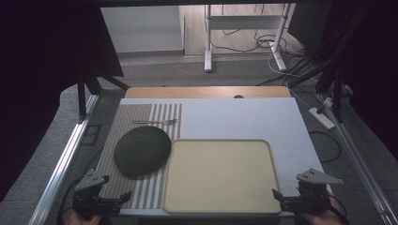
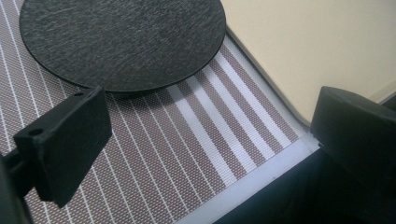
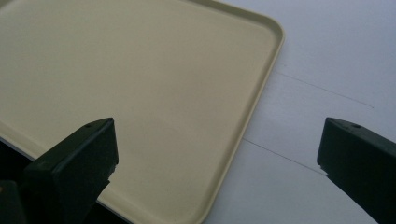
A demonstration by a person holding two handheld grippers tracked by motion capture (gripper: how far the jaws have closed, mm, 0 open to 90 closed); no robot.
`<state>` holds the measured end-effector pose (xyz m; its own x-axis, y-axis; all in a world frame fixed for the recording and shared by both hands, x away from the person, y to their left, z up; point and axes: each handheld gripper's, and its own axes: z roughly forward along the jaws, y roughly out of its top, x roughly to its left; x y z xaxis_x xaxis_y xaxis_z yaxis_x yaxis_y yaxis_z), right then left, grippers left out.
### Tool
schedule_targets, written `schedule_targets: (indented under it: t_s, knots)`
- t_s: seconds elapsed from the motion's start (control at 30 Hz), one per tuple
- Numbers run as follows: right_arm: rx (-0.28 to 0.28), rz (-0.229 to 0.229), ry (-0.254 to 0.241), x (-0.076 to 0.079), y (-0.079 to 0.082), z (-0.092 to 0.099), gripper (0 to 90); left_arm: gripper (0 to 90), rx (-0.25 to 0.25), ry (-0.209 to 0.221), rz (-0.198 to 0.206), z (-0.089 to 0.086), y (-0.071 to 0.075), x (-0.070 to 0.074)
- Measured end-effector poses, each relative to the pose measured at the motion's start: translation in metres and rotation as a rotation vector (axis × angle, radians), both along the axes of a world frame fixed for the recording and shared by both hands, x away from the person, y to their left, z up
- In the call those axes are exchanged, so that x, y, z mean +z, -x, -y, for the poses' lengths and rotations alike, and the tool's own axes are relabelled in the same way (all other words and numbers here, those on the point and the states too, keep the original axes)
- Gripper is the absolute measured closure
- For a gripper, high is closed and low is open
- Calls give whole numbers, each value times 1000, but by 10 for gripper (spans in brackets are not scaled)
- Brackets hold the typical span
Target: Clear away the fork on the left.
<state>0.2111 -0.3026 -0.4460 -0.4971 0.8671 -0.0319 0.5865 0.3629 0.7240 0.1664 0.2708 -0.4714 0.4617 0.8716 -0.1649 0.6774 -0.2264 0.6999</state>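
White tabletop (image 1: 244,119), striped placemat (image 1: 155,117) at left, beige tray (image 1: 220,197) at centre. Left gripper (image 1: 101,199) low at near-left corner, jaws spread wide, nothing between them, just short of dark round plate (image 1: 142,150). Right gripper (image 1: 300,199) at near-right tray corner, jaws spread, holding nothing. Fork (image 1: 155,122) beyond plate.

Plate (image 1: 142,151) on mat (image 1: 123,125), left of tray (image 1: 220,176).

Dark round plate (image 1: 142,150), matte and faintly scratched, lying flat on the striped placemat (image 1: 141,187) at the table's left side, its right edge just over the tray's rim. Beige rectangular tray (image 1: 220,176) with rounded corners, bare, flat, immediately right of the mat.
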Motion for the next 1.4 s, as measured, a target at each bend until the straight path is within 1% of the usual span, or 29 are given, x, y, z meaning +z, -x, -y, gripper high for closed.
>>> schedule_targets:
  t_s: [0.1,0.2,0.43,0.57,0.77,1.0,1.1,1.2,1.3,1.4]
  knots:
    - [-13,11,-9,1,0,2,0,0,0,4,0,0,0,0]
    - [-27,11,-11,1,-1,4,0,0,-4,1,0,0,0,0]
    - [-12,-4,-10,0,-2,4,0,0,-8,13,-8,-1,-1,0]
    - [-11,-7,-21,0,-2,4,0,1,-9,16,-10,-1,-1,-1]
    - [-6,-7,-12,0,-1,4,0,1,-15,27,-17,-2,-2,-1]
    - [0,-5,-8,0,-1,3,0,0,-22,16,-15,-1,-2,0]
    - [1,-8,-4,0,-2,3,0,0,-30,18,-27,-1,-4,-1]
    - [3,-9,-6,0,-2,2,0,0,-27,0,-23,-1,-6,-1]
    - [8,-10,-5,0,-2,2,0,0,-27,3,-24,-1,-7,-1]
    - [9,-13,-3,0,-3,2,0,0,-31,1,-14,0,-9,1]
